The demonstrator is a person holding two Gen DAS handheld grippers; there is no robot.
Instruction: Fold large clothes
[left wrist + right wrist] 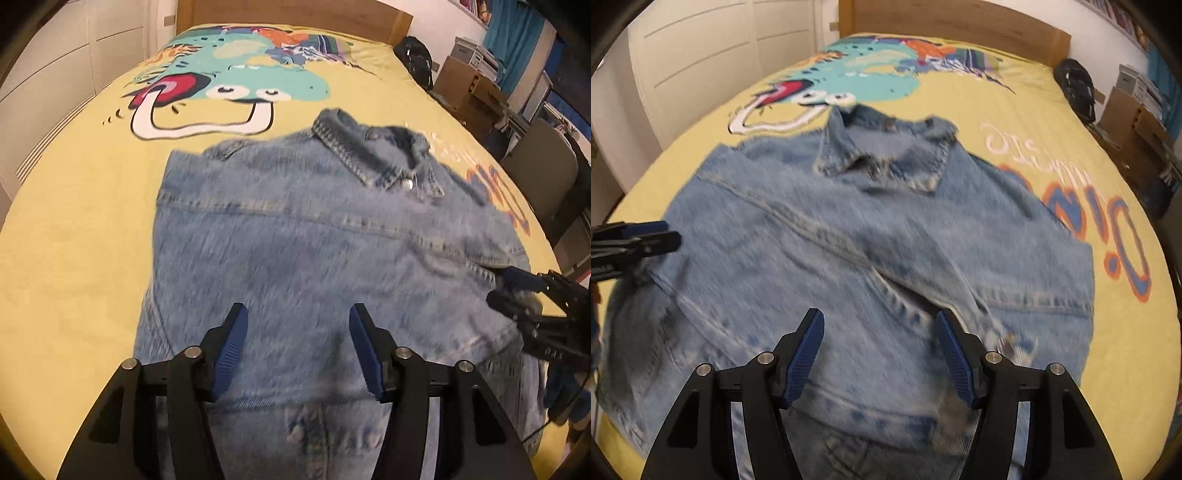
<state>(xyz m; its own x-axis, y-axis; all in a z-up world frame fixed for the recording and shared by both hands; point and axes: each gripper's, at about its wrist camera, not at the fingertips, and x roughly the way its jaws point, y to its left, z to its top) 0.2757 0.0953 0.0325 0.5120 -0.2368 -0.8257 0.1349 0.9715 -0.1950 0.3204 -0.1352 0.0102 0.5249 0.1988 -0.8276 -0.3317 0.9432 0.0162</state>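
A light blue denim jacket [295, 229] [849, 240] lies spread on the yellow bedspread [74, 240] [1015, 122]. Its collar [369, 158] [882, 158] points toward the headboard, and a sleeve lies folded across its body. My left gripper [297, 314] hovers open over the near left part of the jacket, with only cloth showing below the gap. My right gripper [879, 317] stands open over the near right part, beside a stitched sleeve edge. Each gripper shows in the other's view: the right gripper [493, 288] at the jacket's right edge, the left gripper [670, 232] at its left edge.
The bedspread carries a large cartoon print [236, 77]. A wooden headboard [295, 14] closes the far end. White wardrobe doors [701, 55] stand to the left. A black bag [419, 61], cardboard boxes [469, 81] and a chair [543, 166] line the right side.
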